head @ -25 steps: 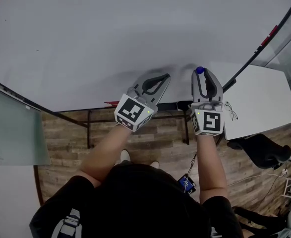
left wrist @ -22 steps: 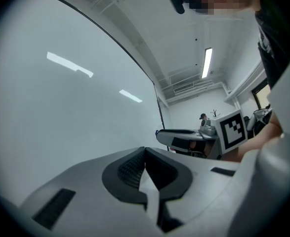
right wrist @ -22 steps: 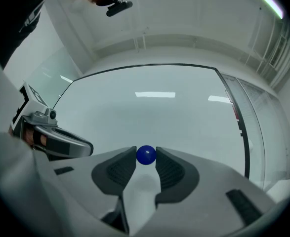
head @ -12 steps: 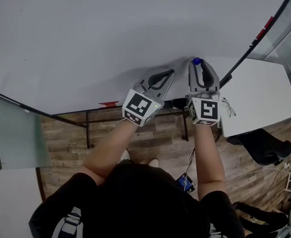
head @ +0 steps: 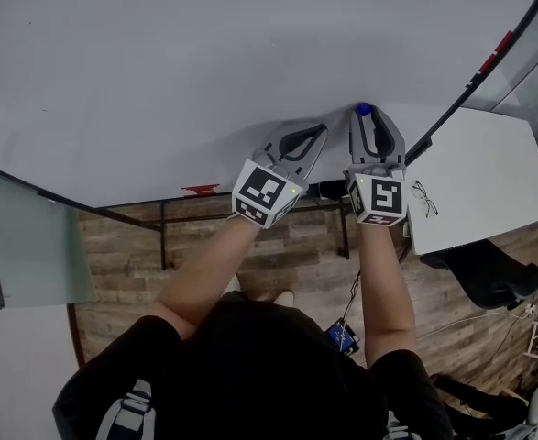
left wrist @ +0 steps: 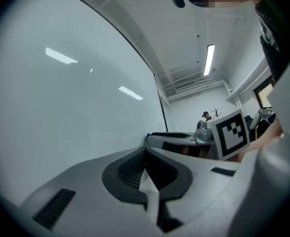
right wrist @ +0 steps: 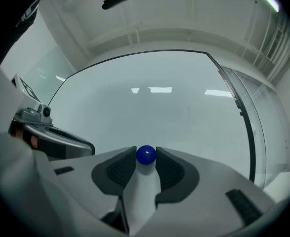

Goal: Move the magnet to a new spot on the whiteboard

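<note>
my right tongs [right wrist: 145, 151] pinch the magnet [right wrist: 145, 155]; left tongs [left wrist: 145, 153] shut, empty. i'd seat it flat on the whiteboard [right wrist: 159, 107], then release.

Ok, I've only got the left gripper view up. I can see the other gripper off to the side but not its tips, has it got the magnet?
Observer: Yes. The right gripper view shows the right gripper closed on the blue magnet, a small ball pinched between its pads at the tips.
Operator: Where on the board is that?
Observer: From the head view, near the lower right corner of the whiteboard.
Operator: And my left gripper relative to it?
Observer: The left gripper sits just left of the right one, tips angled toward the magnet but apart from it.
</note>
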Action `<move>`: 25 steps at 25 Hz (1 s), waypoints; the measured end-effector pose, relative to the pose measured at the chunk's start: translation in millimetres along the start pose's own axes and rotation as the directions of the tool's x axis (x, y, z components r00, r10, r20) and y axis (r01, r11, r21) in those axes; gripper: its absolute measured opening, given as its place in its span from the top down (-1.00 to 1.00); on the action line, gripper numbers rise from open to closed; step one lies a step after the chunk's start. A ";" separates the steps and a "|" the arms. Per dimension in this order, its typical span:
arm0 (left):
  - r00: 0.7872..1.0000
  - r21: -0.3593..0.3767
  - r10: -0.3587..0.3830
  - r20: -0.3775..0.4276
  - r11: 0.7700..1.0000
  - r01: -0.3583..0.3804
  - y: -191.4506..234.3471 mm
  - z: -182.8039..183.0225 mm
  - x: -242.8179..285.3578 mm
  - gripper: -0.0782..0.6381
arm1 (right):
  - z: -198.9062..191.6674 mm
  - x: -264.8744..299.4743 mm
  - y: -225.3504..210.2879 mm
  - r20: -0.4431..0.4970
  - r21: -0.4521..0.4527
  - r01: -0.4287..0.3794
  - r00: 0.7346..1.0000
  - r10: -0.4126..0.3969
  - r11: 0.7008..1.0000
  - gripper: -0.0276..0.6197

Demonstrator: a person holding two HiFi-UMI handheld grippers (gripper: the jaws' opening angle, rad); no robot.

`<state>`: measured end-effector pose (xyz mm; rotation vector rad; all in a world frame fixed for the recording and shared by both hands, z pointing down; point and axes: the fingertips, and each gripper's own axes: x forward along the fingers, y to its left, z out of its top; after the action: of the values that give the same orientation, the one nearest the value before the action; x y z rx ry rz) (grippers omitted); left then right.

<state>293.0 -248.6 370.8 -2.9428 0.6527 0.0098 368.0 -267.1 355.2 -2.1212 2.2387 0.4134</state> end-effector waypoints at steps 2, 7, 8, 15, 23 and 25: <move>1.000 0.001 0.001 -0.003 1.000 -0.001 0.4 -0.3 0.8 0.77 | -2.3 1.8 0.0 -0.003 -0.001 -0.002 1.000 0.002 1.000 0.55; 1.000 0.004 0.000 -0.010 1.000 0.000 -0.5 -3.0 1.5 0.77 | -7.2 3.5 -0.6 -0.005 -0.005 -0.002 1.000 0.002 1.000 0.55; 1.000 0.004 -0.001 -0.011 1.000 0.001 0.0 -3.1 1.2 0.77 | -6.8 3.7 -0.4 -0.004 -0.008 -0.001 1.000 0.001 1.000 0.55; 1.000 0.000 -0.001 -0.011 1.000 0.001 3.7 -3.5 1.2 0.77 | -5.7 4.2 0.4 -0.009 -0.021 -0.004 1.000 0.004 1.000 0.54; 1.000 0.002 -0.007 -0.001 1.000 0.007 5.3 1.8 1.3 0.77 | 6.9 -5.6 0.1 0.009 -0.021 -0.014 1.000 0.014 1.000 0.54; 1.000 0.004 -0.010 0.005 1.000 0.010 3.8 5.8 -1.8 0.77 | 14.3 -12.5 3.2 0.011 -0.018 -0.039 0.999 0.039 0.999 0.55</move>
<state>289.8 -250.5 364.7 -2.9408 0.6368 0.0148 363.4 -251.7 344.5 -2.0816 2.2819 0.4475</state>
